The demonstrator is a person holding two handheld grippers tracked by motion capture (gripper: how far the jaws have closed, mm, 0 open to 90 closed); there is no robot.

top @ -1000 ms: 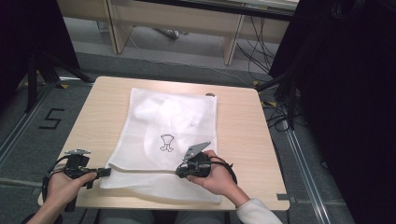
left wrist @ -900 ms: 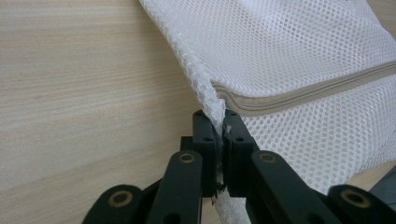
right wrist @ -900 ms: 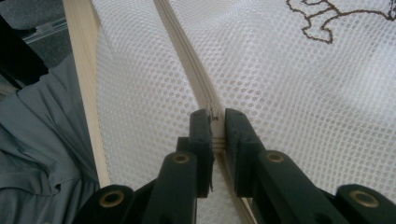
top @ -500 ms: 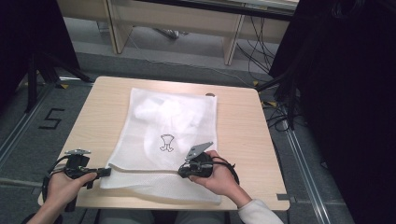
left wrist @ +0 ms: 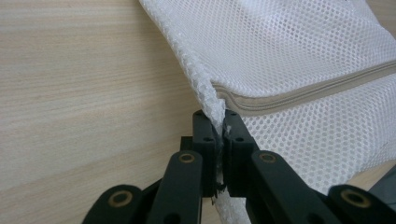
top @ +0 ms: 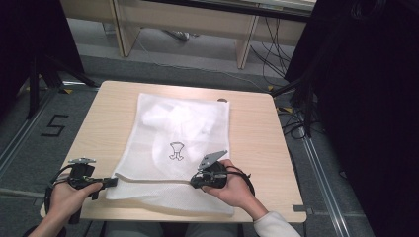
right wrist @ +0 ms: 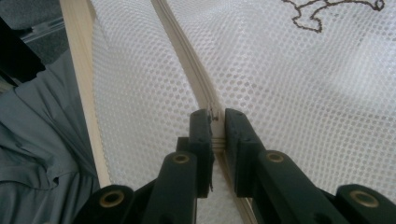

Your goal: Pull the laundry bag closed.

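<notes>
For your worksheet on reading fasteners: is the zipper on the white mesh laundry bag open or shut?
Shut where it shows. In the left gripper view the zipper runs as one joined beige band across the mesh laundry bag, with no gap. The stretch beyond the right tool cannot be judged.

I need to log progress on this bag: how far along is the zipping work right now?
Done: the white mesh laundry bag lies flat on the light wooden table, white contents showing through. In hand: the left gripper is shut on the bag's edge at the beige zipper's end, and the right gripper pinches the zipper slider. Left: the slider apparently must travel along the track; which way, I cannot tell.
</notes>
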